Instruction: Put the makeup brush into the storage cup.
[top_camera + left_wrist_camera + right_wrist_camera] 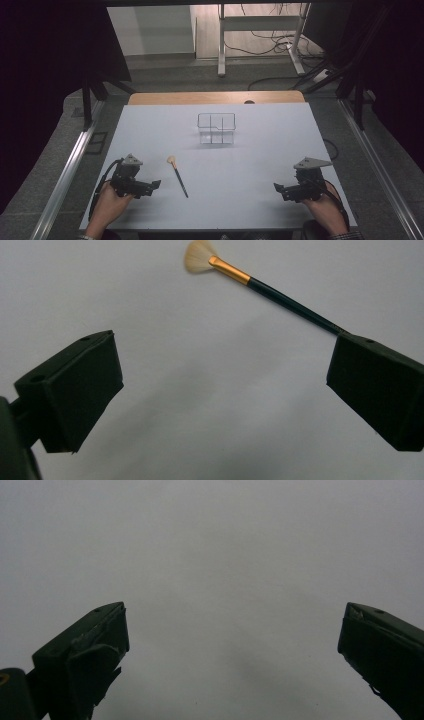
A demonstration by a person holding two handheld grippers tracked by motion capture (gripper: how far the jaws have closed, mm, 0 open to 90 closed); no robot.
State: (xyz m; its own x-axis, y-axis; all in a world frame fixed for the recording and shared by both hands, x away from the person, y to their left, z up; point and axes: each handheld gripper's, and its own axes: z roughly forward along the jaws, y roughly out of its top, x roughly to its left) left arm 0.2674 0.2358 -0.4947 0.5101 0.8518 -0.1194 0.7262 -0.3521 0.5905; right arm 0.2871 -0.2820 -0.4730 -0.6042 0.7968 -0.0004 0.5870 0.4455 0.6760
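Left gripper (156, 184), jaws apart, nearing fan brush (178, 176) by table's (260, 165) near-left corner; light, thin, likely rolling — pinching mid-handle; right gripper (278, 188) idling, gaping.

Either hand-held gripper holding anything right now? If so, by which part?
Nothing held. Left hand-held gripper and right hand-held gripper both stand open; the brush lies free on the table.

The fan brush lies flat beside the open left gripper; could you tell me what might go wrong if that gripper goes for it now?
1. The fan brush has a thin handle lying flat on the white table, so the left gripper may scrape the surface or pinch past it.
2. Its pale bristles look soft; closing there could splay them.
3. The clear divided box stands farther back; a long brush held near one end might tilt or slip on the way.
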